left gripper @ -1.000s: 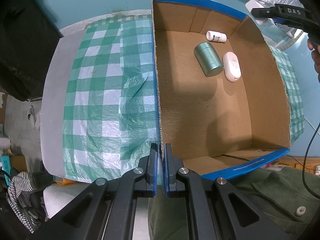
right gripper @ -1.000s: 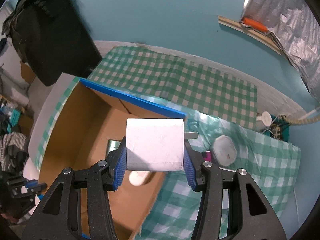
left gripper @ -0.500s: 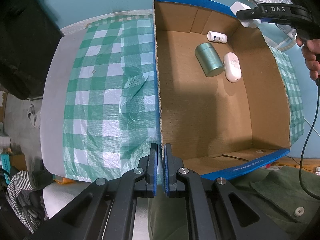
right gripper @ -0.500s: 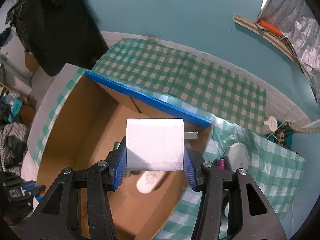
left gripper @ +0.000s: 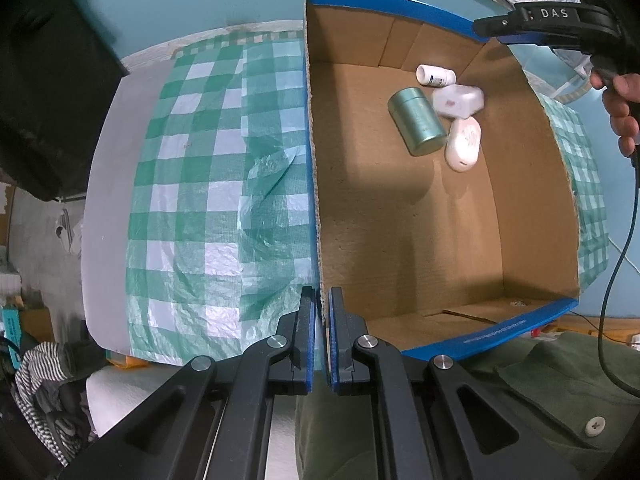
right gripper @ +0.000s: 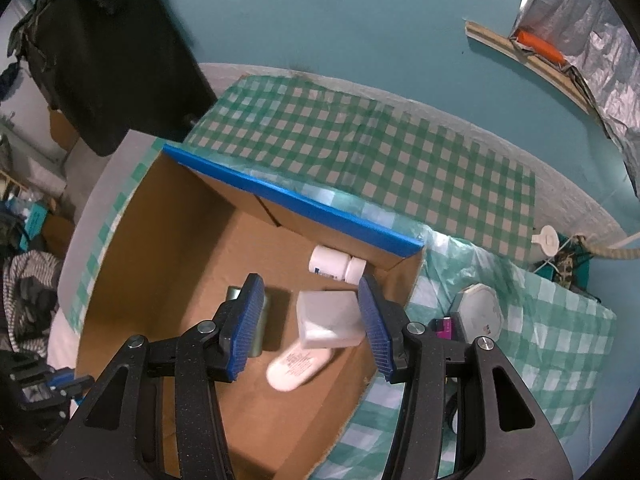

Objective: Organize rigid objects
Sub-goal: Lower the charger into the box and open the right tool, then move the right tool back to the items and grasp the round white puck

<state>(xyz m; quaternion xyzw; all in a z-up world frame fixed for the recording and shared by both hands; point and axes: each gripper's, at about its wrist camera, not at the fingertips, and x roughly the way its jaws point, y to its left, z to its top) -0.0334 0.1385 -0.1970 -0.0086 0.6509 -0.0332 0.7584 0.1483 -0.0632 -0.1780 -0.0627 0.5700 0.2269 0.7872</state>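
Right gripper (right gripper: pixel 312 320) jaws apart over cardboard box (right gripper: pixel 192 248); white charger block (right gripper: pixel 330 314) blurred between them, contact unclear. Left gripper (left gripper: pixel 322 344) clamped on box wall, lower centre. Green tin (right gripper: pixel 262 332) half hidden.

So the right gripper (right gripper: pixel 311 322) has let go: its jaws, clamped on the white charger block (right gripper: pixel 329 320) 1 second ago, are now spread wide. The block looks blurred and tilted down inside the cardboard box (left gripper: pixel 400 216), among the green tin (left gripper: pixel 418 121), pill bottle (left gripper: pixel 436 75) and white oval case (left gripper: pixel 464 143).
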